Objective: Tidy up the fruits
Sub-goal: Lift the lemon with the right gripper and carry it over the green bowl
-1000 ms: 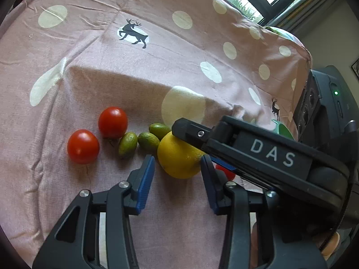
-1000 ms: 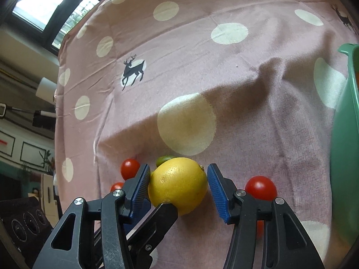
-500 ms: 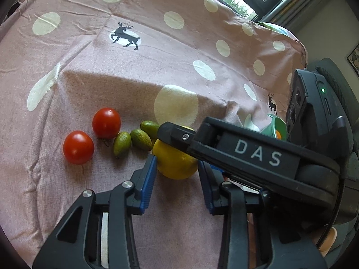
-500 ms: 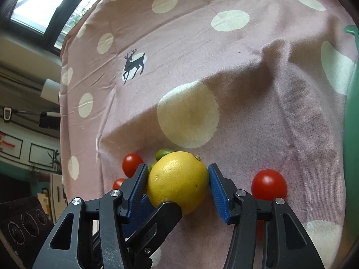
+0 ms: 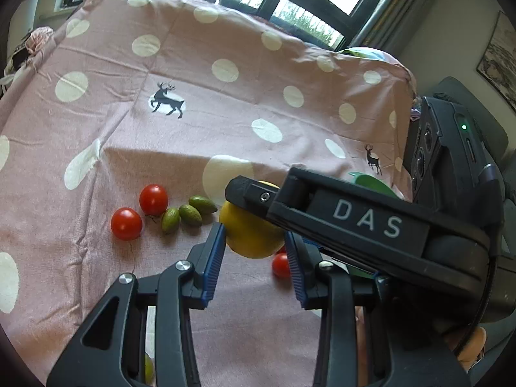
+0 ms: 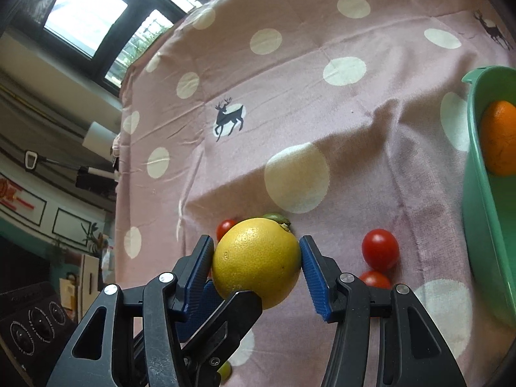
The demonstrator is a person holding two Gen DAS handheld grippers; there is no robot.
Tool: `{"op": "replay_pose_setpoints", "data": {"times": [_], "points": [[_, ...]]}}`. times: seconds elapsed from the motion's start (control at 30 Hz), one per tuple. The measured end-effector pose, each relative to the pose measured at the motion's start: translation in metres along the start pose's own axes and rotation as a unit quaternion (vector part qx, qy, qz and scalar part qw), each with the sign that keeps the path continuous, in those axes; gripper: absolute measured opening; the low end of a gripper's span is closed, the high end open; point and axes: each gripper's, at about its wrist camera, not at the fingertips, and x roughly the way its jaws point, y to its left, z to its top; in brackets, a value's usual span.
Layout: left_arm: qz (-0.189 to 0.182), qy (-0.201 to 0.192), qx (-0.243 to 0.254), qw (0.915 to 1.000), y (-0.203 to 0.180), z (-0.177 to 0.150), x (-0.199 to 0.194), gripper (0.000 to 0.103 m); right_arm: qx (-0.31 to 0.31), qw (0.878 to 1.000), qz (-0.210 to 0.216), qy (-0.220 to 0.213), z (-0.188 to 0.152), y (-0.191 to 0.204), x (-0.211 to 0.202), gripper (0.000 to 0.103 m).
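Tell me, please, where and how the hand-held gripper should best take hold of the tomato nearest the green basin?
Grip the tomato across its round middle, coming from above with the fingers on its left and right. It is small and smooth, another tomato sits close in front, and the green basin stands further right.

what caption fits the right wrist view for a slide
Right gripper clamps a yellow lemon above the spotted cloth.
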Motion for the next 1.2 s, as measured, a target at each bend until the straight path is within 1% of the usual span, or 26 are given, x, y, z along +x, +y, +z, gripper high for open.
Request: {"op": "replay_pose_setpoints", "data": {"times": [0.3, 0.53, 0.67, 0.9, 1.2], "points": [[-0.013, -0.025, 0.036, 0.9990, -0.025, -0.007, -0.018, 0.036, 0.000, 0.999, 0.011, -0.047, -0.011, -0.001, -0.038, 0.057], [-0.030, -0.038, 0.064, 0.9968, -0.044, -0.010, -0.024, 0.036, 0.008, 0.997, 0.010, -0.080, -0.017, -0.008, -0.065, 0.057], [-0.046, -0.046, 0.076, 0.9950, -0.055, -0.014, -0.026, 0.036, 0.013, 0.995, 0.006, -0.101, -0.020, -0.012, -0.080, 0.057], [-0.074, -0.035, 0.088, 0.9928, -0.071, -0.018, -0.016, 0.036, 0.027, 0.992, -0.019, -0.119, -0.021, -0.027, -0.098, 0.057], [-0.100, -0.020, 0.109, 0.9888, -0.099, -0.022, -0.004, 0.036, 0.053, 0.988, -0.035, -0.137, -0.022, -0.054, -0.119, 0.057]]}}
